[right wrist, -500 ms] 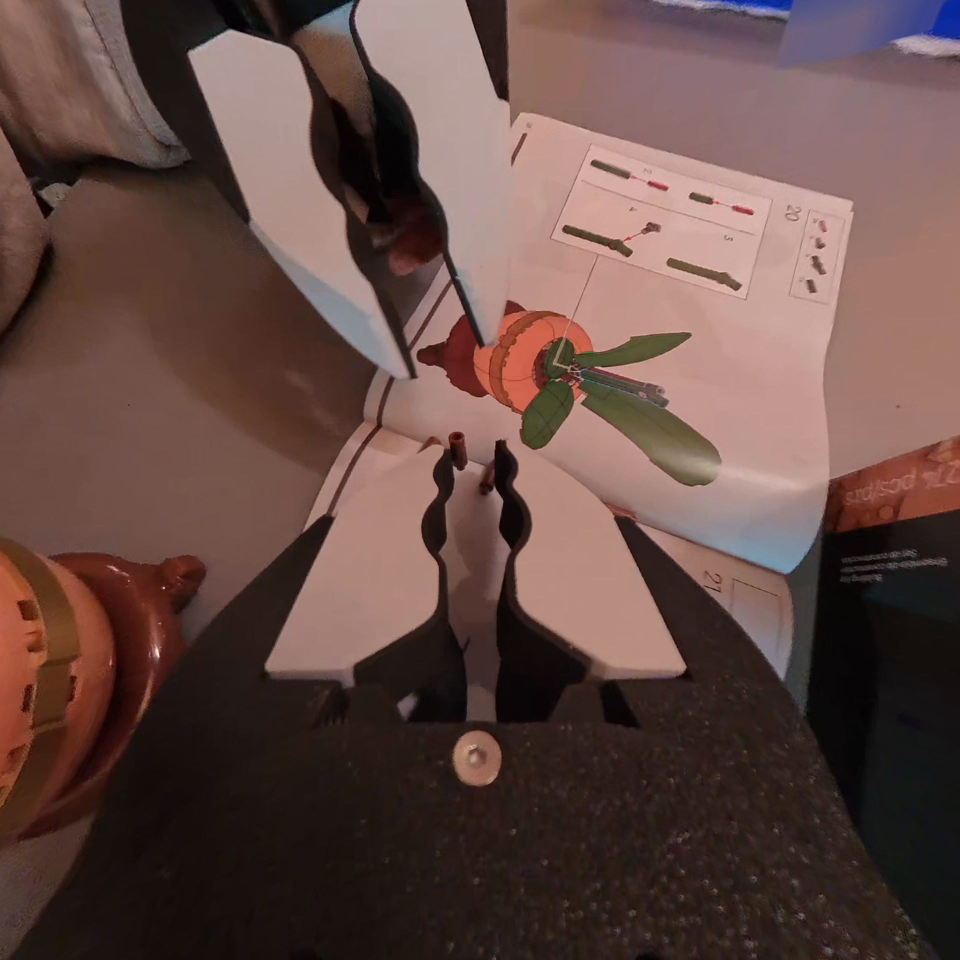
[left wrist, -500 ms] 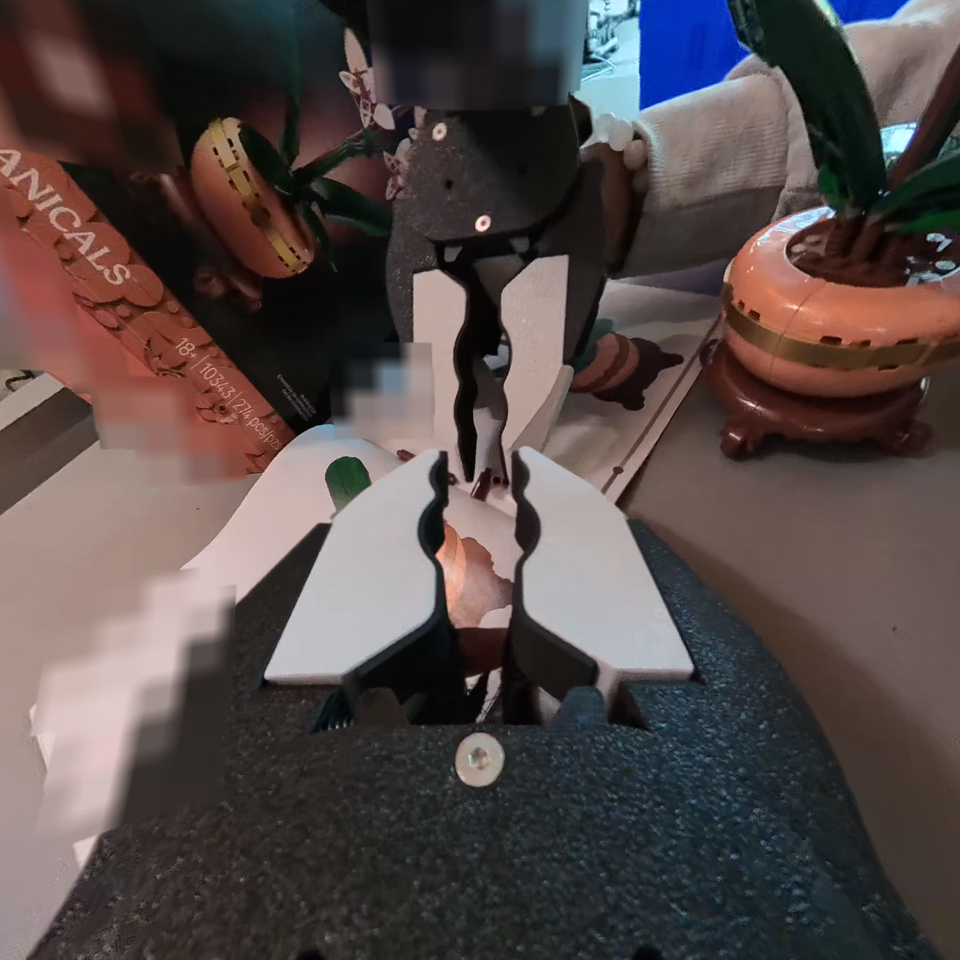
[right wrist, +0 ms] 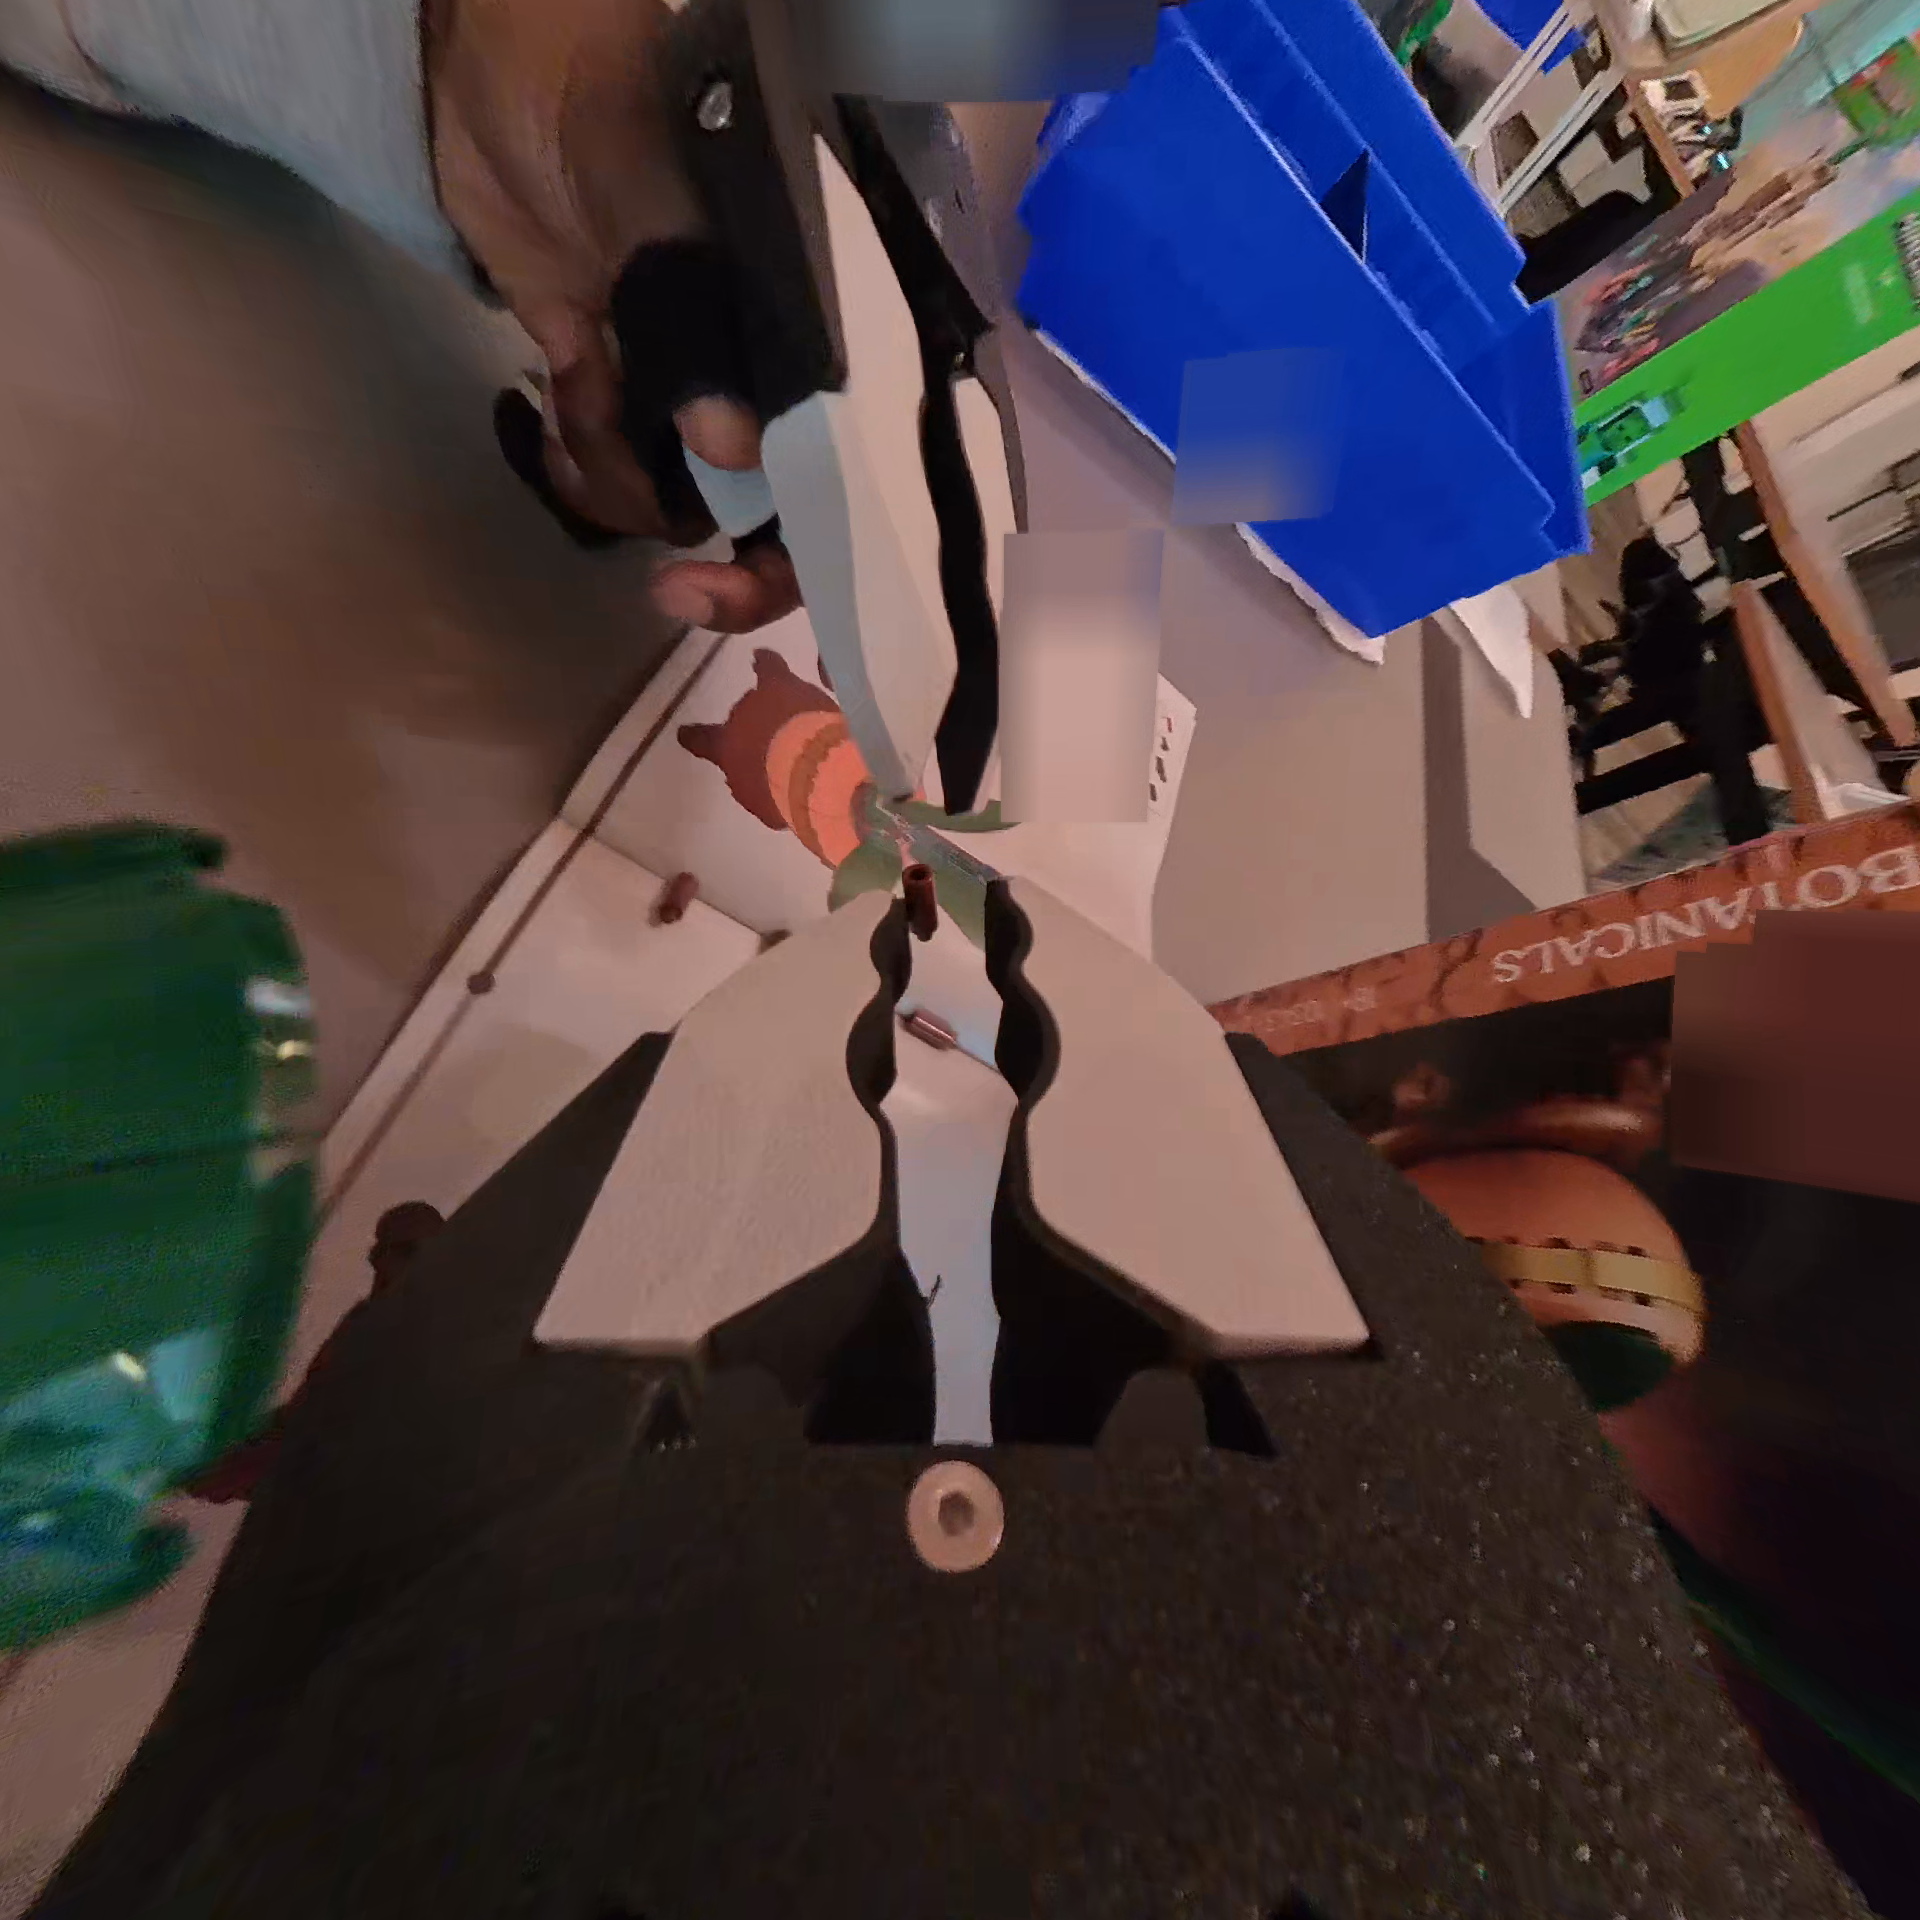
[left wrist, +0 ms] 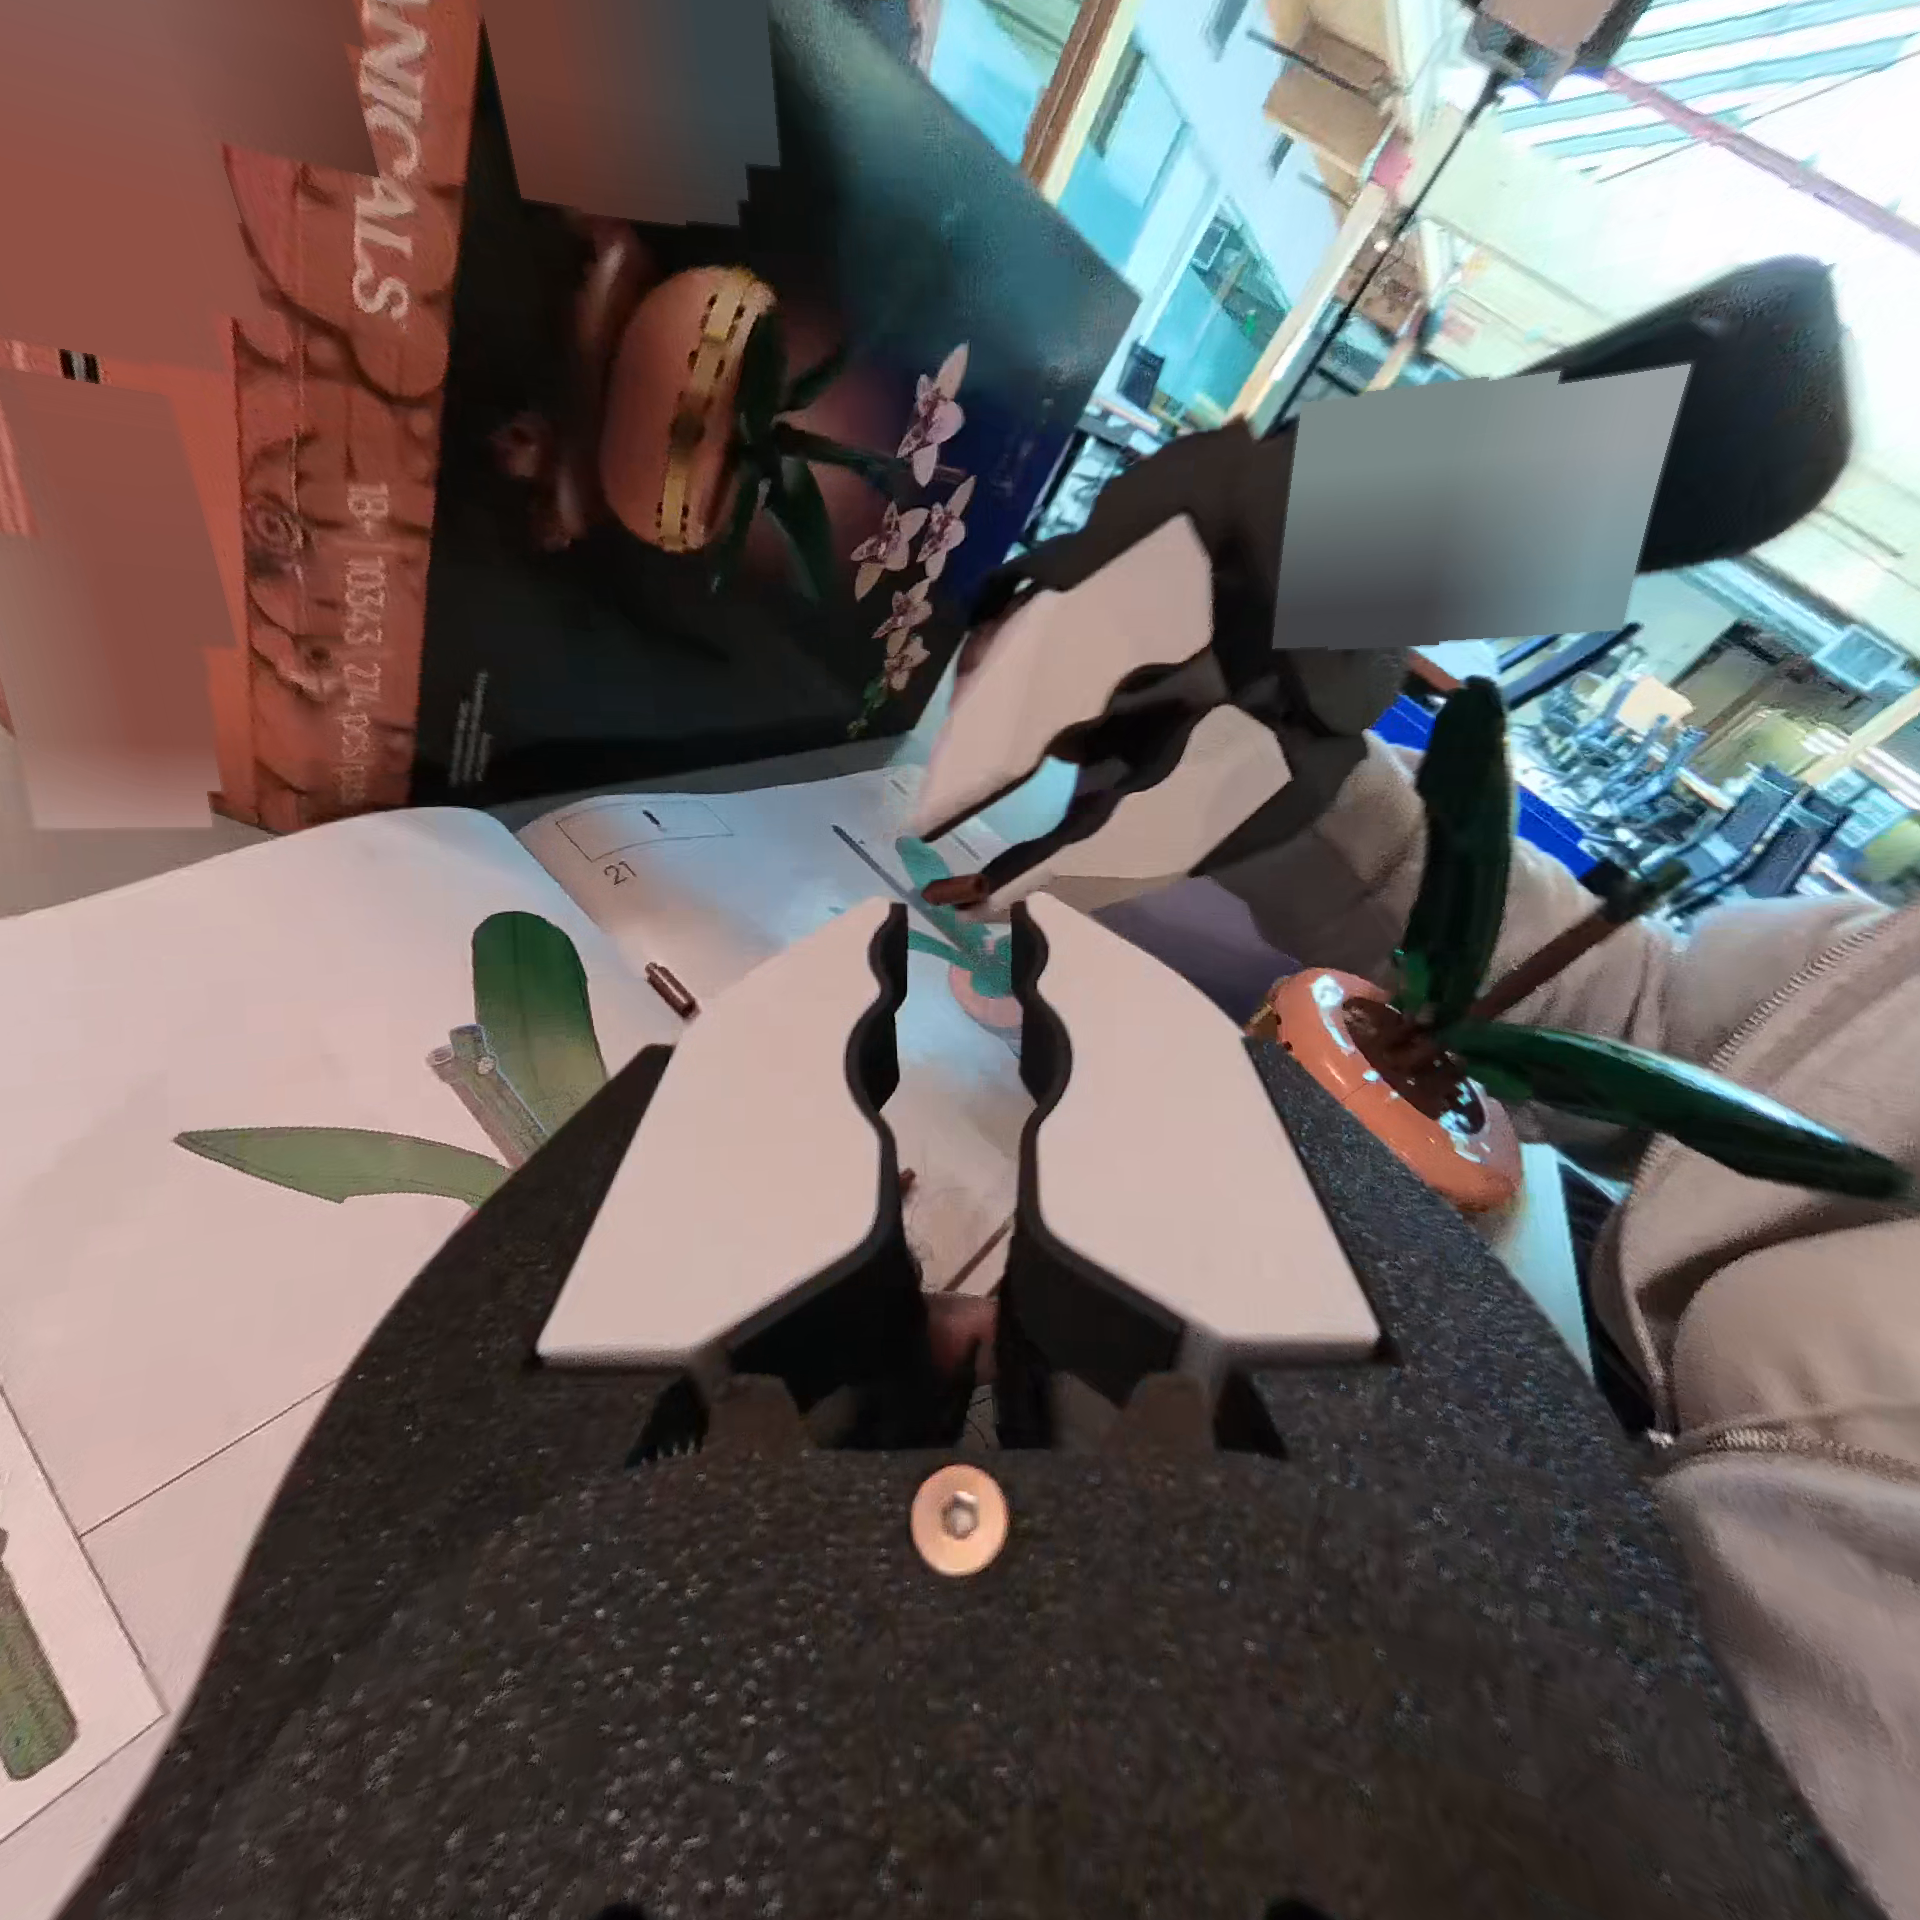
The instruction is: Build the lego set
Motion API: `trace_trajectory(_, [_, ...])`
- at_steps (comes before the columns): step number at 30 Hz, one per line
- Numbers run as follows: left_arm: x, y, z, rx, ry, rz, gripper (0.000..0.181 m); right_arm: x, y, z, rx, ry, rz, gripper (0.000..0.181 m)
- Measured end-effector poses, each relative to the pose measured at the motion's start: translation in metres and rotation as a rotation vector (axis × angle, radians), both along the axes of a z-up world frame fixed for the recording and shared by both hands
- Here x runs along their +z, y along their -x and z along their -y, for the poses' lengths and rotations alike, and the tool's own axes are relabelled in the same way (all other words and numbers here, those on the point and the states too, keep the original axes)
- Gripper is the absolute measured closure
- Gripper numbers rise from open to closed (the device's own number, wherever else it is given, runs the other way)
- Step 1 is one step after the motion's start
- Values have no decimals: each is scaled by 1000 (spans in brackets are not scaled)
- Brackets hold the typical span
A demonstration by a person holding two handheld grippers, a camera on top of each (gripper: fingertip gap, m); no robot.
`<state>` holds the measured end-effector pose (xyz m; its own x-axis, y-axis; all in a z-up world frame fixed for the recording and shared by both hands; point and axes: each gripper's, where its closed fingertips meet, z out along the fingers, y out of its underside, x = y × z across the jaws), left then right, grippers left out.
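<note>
Progress looks roughly mid-build: peach pot model (left wrist: pixel 1392 1101) is assembled and sits near the right edge of the worktop (right wrist: pixel 260 520), with dark green leaves (left wrist: pixel 1460 852) planted in it and one brown stem (left wrist: pixel 1538 951) sticking up at a slant. No flowers on it yet, though the set box (left wrist: pixel 623 520) standing behind shows several, so by my read the stem sections and blooms are still left. Instruction booklet (left wrist: pixel 260 1039) lies open flat in front of the box. Right tongs (right wrist: pixel 940 914) appear to be pinching a small brown peg (left wrist: pixel 961 890) at the very tips and holding it in the air just above the booklet page; the grip is tiny, so the peg could slip. Left tongs (left wrist: pixel 956 920) are slightly spread with nothing visible between them, tips pointing at the right tongs and very close to the peg, seemingly ready to help with or take it. At least one loose brown peg (left wrist: pixel 670 987) lies on the booklet, and the right wrist view shows another small one (right wrist: pixel 675 912) on the page. Current step, I judge, is joining short stem pieces before they go into the pot. Blue bins (right wrist: pixel 1299 312) sit behind the booklet. A person's sleeve (left wrist: pixel 1766 1351) fills the right side.
</note>
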<state>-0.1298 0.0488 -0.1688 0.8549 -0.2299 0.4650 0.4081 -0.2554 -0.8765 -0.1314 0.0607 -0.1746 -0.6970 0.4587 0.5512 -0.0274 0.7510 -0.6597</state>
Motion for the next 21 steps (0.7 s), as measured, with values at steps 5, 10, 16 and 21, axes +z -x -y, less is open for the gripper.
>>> trace_trajectory(5, [-4,-2,-13,42,70,37,161,-1,0,-6,-13,-102,-20,168])
trace_trajectory(10, [-8,1,-19,72,92,118,158,1,2,-9,-2,-95,-28,169])
trace_trajectory(16, [-6,-3,-26,54,93,130,165,-2,5,-10,2,-101,-28,169])
trace_trajectory(21, [-17,17,-19,133,132,17,179,-12,4,-17,-20,-18,50,171])
